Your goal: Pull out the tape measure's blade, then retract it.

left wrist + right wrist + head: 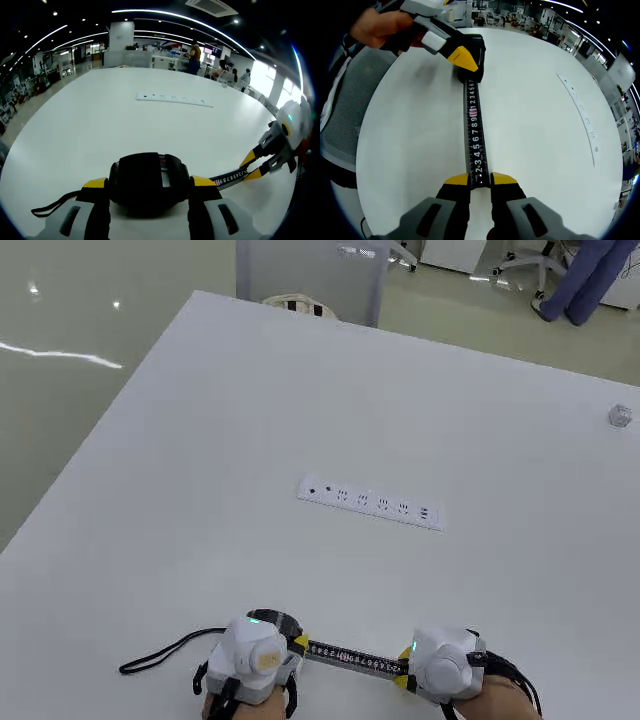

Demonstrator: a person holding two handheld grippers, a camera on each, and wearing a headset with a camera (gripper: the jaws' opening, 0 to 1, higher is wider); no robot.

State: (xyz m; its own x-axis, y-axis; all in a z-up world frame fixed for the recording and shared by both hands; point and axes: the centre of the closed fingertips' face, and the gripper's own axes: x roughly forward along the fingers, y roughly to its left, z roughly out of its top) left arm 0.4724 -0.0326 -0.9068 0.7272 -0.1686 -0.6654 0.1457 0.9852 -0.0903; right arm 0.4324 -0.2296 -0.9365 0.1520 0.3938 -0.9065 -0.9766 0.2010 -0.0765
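The power strip (371, 503) lies mid-table (250, 420). Nearer the person than the strip, at the table's near edge, the tape measure case (283, 623) sits between the left gripper's (148, 182) jaws. Its blade (474, 125) runs rightward along the tabletop to the right gripper (480, 180), which pinches it. A small object (620, 416) lies beyond the strip, far to its right.

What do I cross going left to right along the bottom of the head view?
The black strap → left hand-held gripper, shut on the tape measure → blade → right hand-held gripper, shut on the blade's end.
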